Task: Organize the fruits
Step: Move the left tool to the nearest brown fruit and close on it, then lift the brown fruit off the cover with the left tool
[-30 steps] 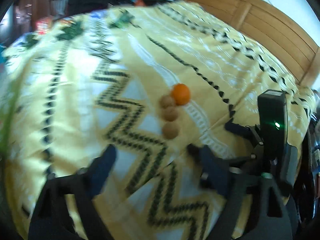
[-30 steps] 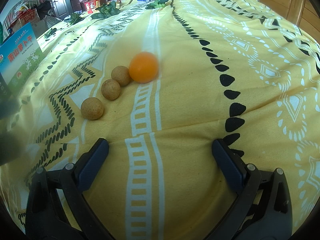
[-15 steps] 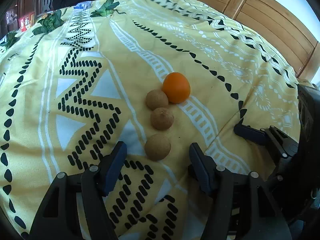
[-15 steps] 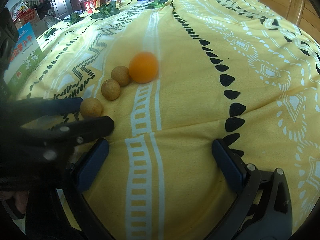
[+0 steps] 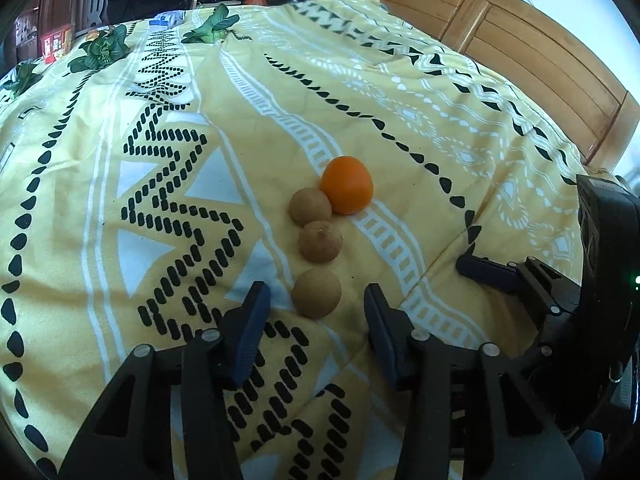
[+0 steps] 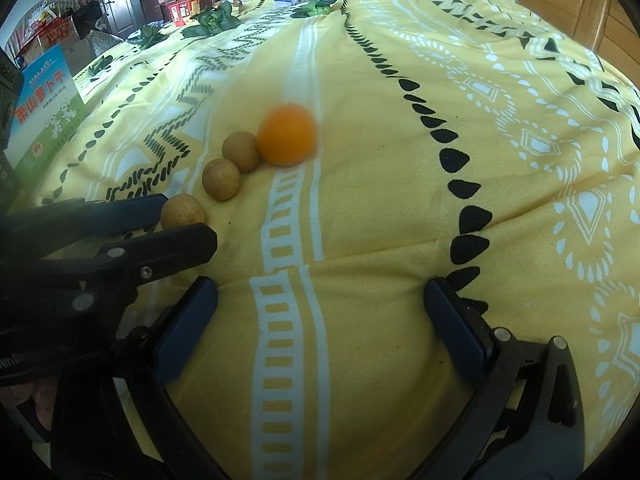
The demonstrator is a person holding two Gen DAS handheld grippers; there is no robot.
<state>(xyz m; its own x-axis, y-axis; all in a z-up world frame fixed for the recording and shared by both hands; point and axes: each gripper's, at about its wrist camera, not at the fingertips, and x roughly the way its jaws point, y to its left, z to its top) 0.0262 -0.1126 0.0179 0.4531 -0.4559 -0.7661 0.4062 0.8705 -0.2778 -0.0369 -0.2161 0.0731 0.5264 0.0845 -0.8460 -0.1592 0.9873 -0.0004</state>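
Note:
An orange point(image 5: 346, 190) and three brown round fruits lie in a row on the yellow patterned bedspread point(image 5: 240, 128). The far brown fruit point(image 5: 311, 206) touches the orange, then comes the middle one point(image 5: 320, 241), then the nearest one point(image 5: 316, 293). My left gripper point(image 5: 316, 296) straddles the nearest brown fruit point(image 6: 182, 213). Its jaws are closing, and a gap shows on each side of the fruit. My right gripper point(image 6: 320, 286) stands wide open over bare cloth, to the right of the row, with nothing between its fingers.
Green leafy vegetables point(image 5: 102, 48) lie along the far edge of the bed. A wooden headboard point(image 5: 520, 52) runs along the right. A blue and green box point(image 6: 44, 108) stands at the left edge. Clutter and furniture fill the room behind.
My left gripper has come down and forward to the nearest brown fruit, and its jaws have narrowed around it. The right gripper and the fruits have stayed put.

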